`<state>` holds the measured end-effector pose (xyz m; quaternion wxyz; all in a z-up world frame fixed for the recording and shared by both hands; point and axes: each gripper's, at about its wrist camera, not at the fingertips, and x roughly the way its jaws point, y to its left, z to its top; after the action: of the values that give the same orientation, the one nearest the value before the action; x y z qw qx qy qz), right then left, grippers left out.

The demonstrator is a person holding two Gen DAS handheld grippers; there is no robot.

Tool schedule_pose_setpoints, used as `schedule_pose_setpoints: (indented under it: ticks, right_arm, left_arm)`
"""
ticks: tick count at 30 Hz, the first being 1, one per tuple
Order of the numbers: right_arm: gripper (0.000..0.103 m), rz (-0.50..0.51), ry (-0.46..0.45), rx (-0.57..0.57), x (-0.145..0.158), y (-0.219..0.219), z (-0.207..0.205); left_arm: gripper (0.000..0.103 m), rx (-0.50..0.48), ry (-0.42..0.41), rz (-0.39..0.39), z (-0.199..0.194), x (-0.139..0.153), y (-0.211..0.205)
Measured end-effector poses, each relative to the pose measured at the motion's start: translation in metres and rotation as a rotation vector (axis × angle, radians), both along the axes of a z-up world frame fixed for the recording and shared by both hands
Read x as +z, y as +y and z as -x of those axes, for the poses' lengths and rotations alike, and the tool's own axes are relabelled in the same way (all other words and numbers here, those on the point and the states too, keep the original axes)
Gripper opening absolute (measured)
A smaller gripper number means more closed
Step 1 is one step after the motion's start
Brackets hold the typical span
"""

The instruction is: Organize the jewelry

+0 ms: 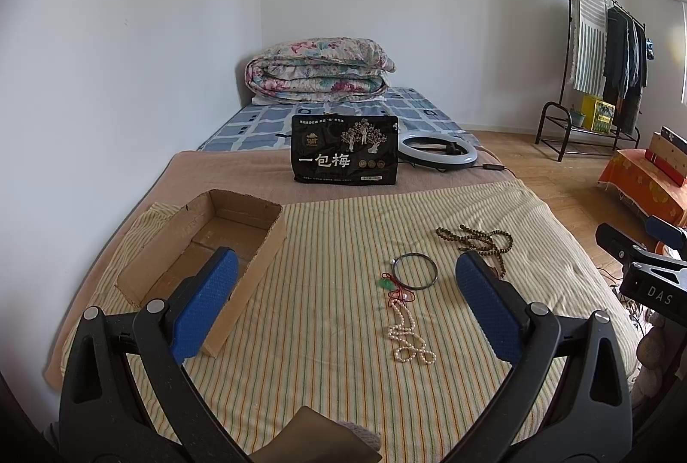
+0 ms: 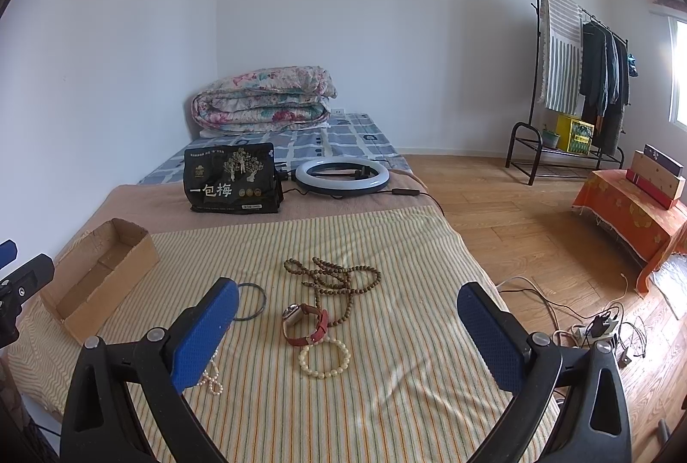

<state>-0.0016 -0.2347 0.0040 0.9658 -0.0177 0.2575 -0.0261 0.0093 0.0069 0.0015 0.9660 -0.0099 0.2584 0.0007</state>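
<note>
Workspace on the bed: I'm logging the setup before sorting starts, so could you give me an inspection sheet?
Surface: striped yellow cloth spread over a bed.
Job's things: brown bead strand, dark bangle, red-strap watch, cream bead bracelet, pearl strand and red cord with green charm all lie loose; cardboard box looks empty.
Clutter: black snack bag, ring light, folded quilt.
Grippers: left gripper and right gripper open, holding nothing.
Cables: ring light lead; tangle with a power strip on the floor.
Surroundings: clothes rack, orange-covered stand.
</note>
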Motion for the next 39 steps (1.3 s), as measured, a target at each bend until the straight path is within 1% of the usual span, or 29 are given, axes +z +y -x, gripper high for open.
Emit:
schedule_pose_setpoints:
  ticks: [7,14,16,17,18,25,29,32,34,36,39]
  right_arm:
    - [0.103,0.0,0.002,-0.001,0.0,0.0,0.0]
    - [0.103,-0.001,0.009,-0.004,-0.007,-0.001,-0.002]
    - [0.103,-0.002,0.011,-0.005,-0.009,-0.002,-0.002]
    - [0.103,-0.002,0.011,-0.006,-0.01,-0.003,-0.003]
    - [0.103,-0.001,0.012,-0.008,-0.01,-0.006,-0.004]
    - [0.103,-0.005,-0.002,-0.033,-0.013,-0.019,-0.003]
    - [0.103,-0.003,-0.046,-0.031,-0.016,-0.027,-0.001]
    - [0.103,0.005,-0.056,-0.015,-0.019,-0.031,-0.001]
    - [0.103,0.018,-0.039,-0.004,-0.024,-0.033,-0.005]
    - [0.103,0.009,-0.004,0.012,-0.03,-0.038,-0.01]
    - [0.103,-0.018,0.038,0.031,-0.039,-0.045,-0.015]
  left_arm:
    - [0.103,-0.001,0.001,-0.002,-0.002,0.002,0.004]
    - [0.103,0.003,0.002,-0.004,-0.004,-0.001,0.007]
    - [0.103,0.005,0.007,-0.006,-0.008,-0.004,0.01]
    - [0.103,0.006,0.011,-0.008,-0.007,-0.018,0.011]
    - [0.103,0.008,0.016,-0.008,-0.006,-0.025,0.012]
    - [0.103,0.014,0.036,-0.004,-0.015,-0.025,0.018]
    - [0.103,-0.004,0.07,-0.01,-0.025,-0.03,0.022]
    - [0.103,-0.022,0.104,-0.003,-0.033,-0.036,0.023]
    - [0.103,-0.035,0.116,-0.008,-0.038,-0.041,0.022]
    - [0.103,-0.045,0.13,-0.021,-0.041,-0.047,0.021]
    - [0.103,-0.075,0.18,-0.001,-0.048,-0.059,0.02]
